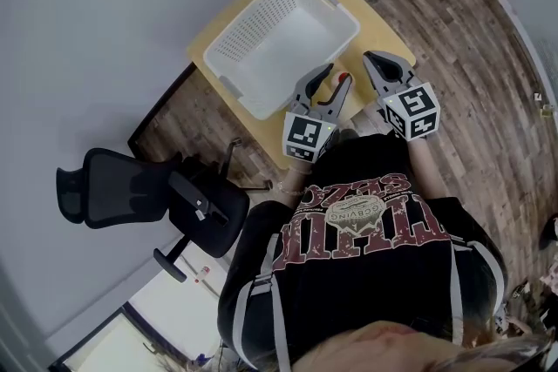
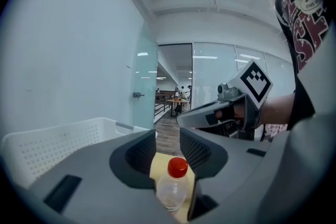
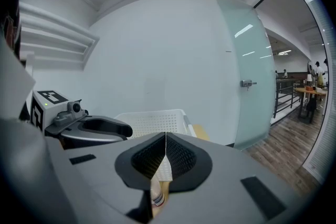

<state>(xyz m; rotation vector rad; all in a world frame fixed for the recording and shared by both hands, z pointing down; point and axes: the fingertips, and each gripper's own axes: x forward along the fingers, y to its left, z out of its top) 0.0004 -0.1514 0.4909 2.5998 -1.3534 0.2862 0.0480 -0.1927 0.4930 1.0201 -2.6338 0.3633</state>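
On the small yellow wooden counter (image 1: pixel 380 39), a white perforated plastic basket (image 1: pixel 292 39), only its bare holed bottom on show. Just beside the basket's near corner, upright on the counter, a clear plastic bottle with a red cap (image 2: pixel 172 190); contents not to be made out. Left claw (image 2: pixel 168 136) spread wide, one jaw on either side of the bottle, the bottle deep between them, neither jaw clearly touching it. Right claw (image 3: pixel 166 138) pressed together tip to tip, clamped on nothing, just to the right of the left one. Off to the left, on the wood floor, a black office chair (image 1: pixel 131 187).
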